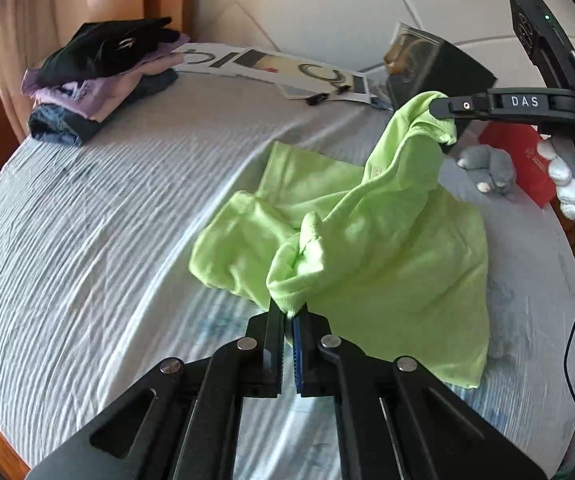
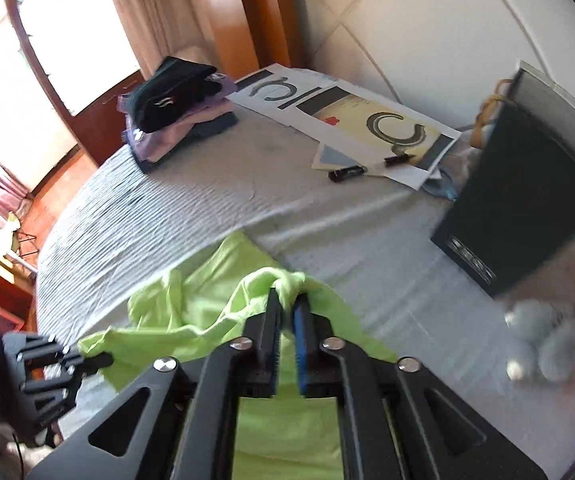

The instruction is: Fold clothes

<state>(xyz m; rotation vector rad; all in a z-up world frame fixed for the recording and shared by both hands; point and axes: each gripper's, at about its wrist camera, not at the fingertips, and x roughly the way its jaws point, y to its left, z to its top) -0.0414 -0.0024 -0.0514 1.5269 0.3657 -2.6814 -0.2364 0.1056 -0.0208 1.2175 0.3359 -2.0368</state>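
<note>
Ribbed grey bedspread [image 1: 107, 208] under crumpled lime shirt [image 1: 387, 248].

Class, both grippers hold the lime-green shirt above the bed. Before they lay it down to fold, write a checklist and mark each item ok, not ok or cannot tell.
1. Left gripper clamped on the lime-green cotton shirt: ok.
2. Right gripper clamped on fabric: ok.
3. Shirt spread flat between the grips: not ok, bunched and twisted.
4. Bare striped grey bedsheet beside the shirt: ok.
5. Folded clothes stack away from the shirt: ok.
6. Which shirt parts are gripped: cannot tell.
</note>
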